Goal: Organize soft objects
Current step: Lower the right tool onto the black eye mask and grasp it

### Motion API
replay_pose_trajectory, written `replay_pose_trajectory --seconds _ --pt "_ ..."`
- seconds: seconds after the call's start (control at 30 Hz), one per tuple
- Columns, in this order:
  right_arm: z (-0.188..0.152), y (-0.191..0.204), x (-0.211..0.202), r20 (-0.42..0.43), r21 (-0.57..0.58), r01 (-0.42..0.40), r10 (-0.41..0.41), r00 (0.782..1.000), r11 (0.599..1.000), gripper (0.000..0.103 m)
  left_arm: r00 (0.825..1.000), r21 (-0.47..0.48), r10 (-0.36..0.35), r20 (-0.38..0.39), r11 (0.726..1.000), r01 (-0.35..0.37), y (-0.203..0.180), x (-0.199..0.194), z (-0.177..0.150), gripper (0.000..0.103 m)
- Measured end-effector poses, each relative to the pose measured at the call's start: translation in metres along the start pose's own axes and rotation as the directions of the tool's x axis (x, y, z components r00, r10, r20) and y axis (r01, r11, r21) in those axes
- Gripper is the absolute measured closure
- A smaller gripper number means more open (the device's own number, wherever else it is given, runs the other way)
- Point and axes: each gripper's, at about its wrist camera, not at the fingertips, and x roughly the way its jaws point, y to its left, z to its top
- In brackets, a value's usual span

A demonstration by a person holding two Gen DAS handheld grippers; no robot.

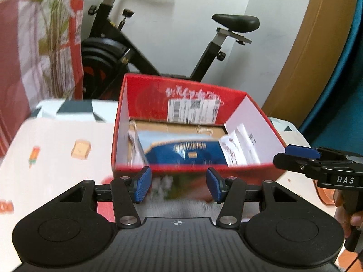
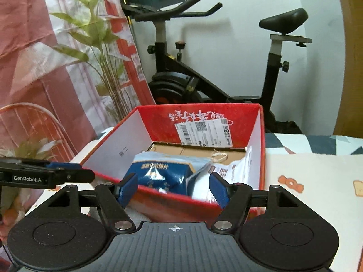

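Both grippers, left gripper [image 1: 178, 184] and right gripper [image 2: 173, 189], hang spread and empty before the red box [image 2: 262, 158]. Inside it, a blue soft packet [image 2: 158, 175] lies beside a white pouch [image 2: 229, 170]. For a tidy finish, I'd reach in low and nudge each flat.

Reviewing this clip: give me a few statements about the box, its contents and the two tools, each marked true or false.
1. The red box is open at the top. True.
2. A blue packet lies inside the box. True.
3. The right tool is clamped on the blue packet. False: its jaws stand apart, nothing between the pads.
4. The box is empty. False: it holds the blue packet and a white packet.
5. The left tool holds nothing. True.
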Motion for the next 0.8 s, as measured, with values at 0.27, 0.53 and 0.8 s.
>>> replay_pose_trajectory --seconds 0.27,0.53,0.8 --pt "-0.044 0.01 -0.016 -0.048 0.017 -0.012 0.012 0.999 1.0 0.037 0.998 -0.089 -0.012 -0.059 0.996 0.007 0.01 -0.006 -0.041 0.048" --pt "-0.1 0.0 -0.006 -0.192 0.108 0.034 -0.013 0.981 0.994 0.037 0.994 -0.195 -0.011 -0.11 0.981 -0.011 0.025 -0.006 -0.078 0.048" --pt "-0.132 -0.003 0.005 -0.266 0.131 0.055 -0.018 0.964 0.99 0.035 0.991 -0.212 -0.044 -0.127 0.977 0.016 0.02 -0.005 -0.097 0.048"
